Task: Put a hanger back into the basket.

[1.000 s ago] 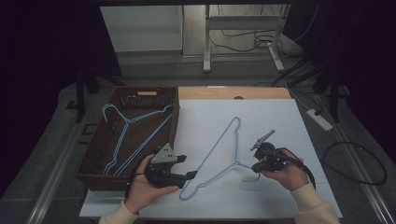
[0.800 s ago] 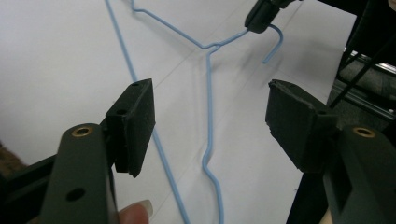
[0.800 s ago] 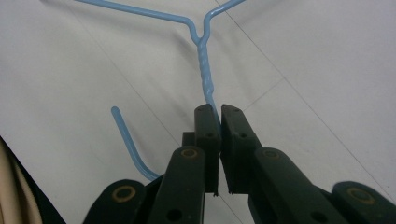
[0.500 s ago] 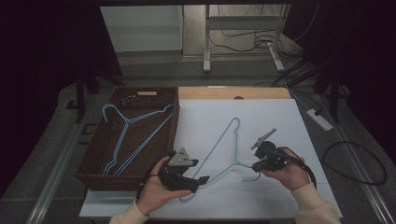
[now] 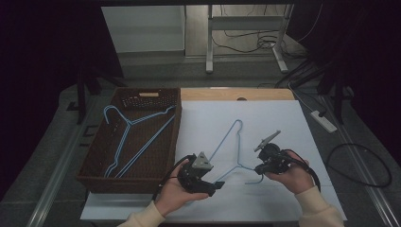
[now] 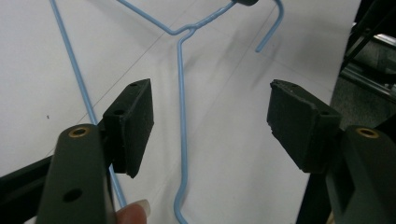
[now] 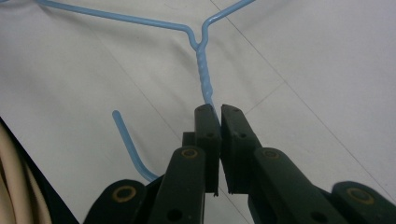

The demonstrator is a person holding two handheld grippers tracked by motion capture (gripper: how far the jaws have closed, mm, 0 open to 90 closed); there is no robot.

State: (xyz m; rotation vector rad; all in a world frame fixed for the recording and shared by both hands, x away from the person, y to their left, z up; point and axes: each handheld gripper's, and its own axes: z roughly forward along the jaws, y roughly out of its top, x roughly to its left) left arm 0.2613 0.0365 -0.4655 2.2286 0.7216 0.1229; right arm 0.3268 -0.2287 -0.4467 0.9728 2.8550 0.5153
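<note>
A blue wire hanger (image 5: pixel 235 144) lies on the white table sheet (image 5: pixel 283 118). My right gripper (image 5: pixel 261 166) is shut on the hanger's neck, just below the twisted part (image 7: pixel 204 77); in the right gripper view the jaws (image 7: pixel 219 112) are pressed together around the wire, and the hook's end (image 7: pixel 125 135) curls out to their left. My left gripper (image 5: pixel 216 184) is at the hanger's near left corner, open. In the left gripper view its wide-apart jaws (image 6: pixel 210 112) straddle one arm of the hanger (image 6: pixel 181 121) without touching it.
A brown woven basket (image 5: pixel 97 161) at the left holds two more blue hangers (image 5: pixel 130 137). A wooden board (image 5: pixel 265 94) borders the sheet at the back. A white power strip (image 5: pixel 324 121) and cables lie on the floor to the right.
My left gripper has moved right, away from the basket's corner, and now sits over the hanger's near arm. The right gripper and the hanger have stayed put.
</note>
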